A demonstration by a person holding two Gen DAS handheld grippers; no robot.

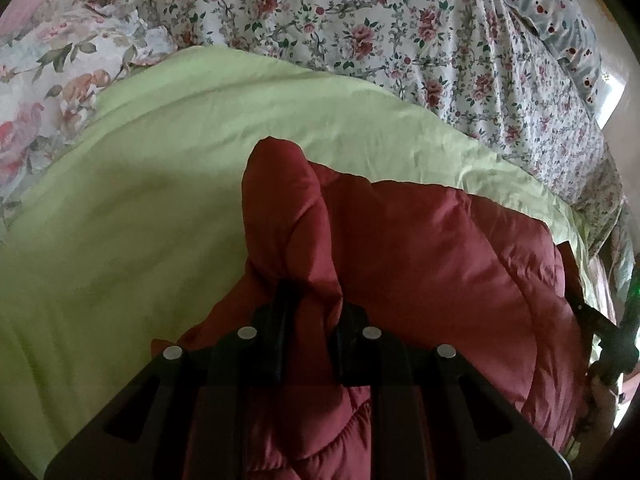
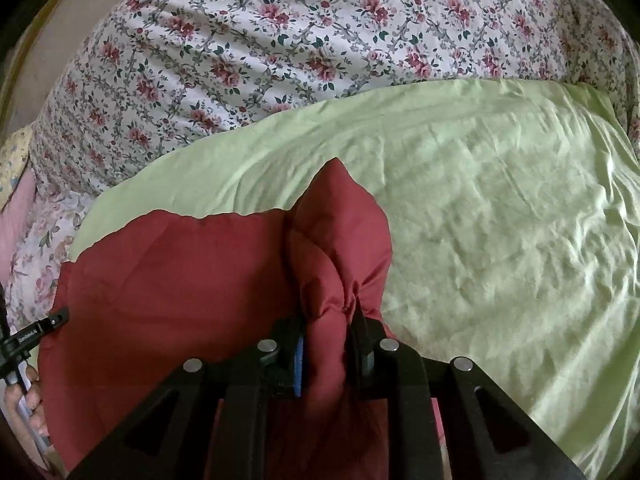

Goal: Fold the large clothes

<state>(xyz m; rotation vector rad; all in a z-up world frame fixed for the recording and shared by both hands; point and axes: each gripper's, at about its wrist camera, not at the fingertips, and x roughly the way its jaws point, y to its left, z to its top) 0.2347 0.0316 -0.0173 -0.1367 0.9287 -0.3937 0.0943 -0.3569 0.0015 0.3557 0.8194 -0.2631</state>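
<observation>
Both grippers point down at a slant toward the bed, side by side, each holding one end of the same garment.

Left gripper (image 1: 310, 300): tilted downward, black fingers (image 1: 282, 312) nearly closed, clamped on a bunched fold of the dark red quilted puffy jacket (image 1: 420, 248). The pinched fabric rises from between the fingers as a rounded lump that stands past the fingertips. The rest of the jacket spreads from that lump toward the other gripper, resting on the light green wrinkled bedsheet (image 1: 140, 200).

Right gripper (image 2: 328, 320): same downward tilt, jaws nearly closed and pressing a thick pleat of the jacket (image 2: 168, 272); a blue pad (image 2: 298, 364) shows on one finger against the cloth. The pleat pokes up past the fingertips into a peak. From the peak the jacket's edge runs toward the left gripper (image 2: 36, 332), seen at the frame edge with a person's hand (image 2: 28, 404) on its handle.

The jacket lies on the green bedsheet (image 2: 500, 220), at its near edge. Beyond the sheet, far from the jacket, lies a white floral-print bedspread with pink roses (image 2: 280, 40). In the left view the right gripper (image 1: 608, 344) shows at the jacket's far end.
</observation>
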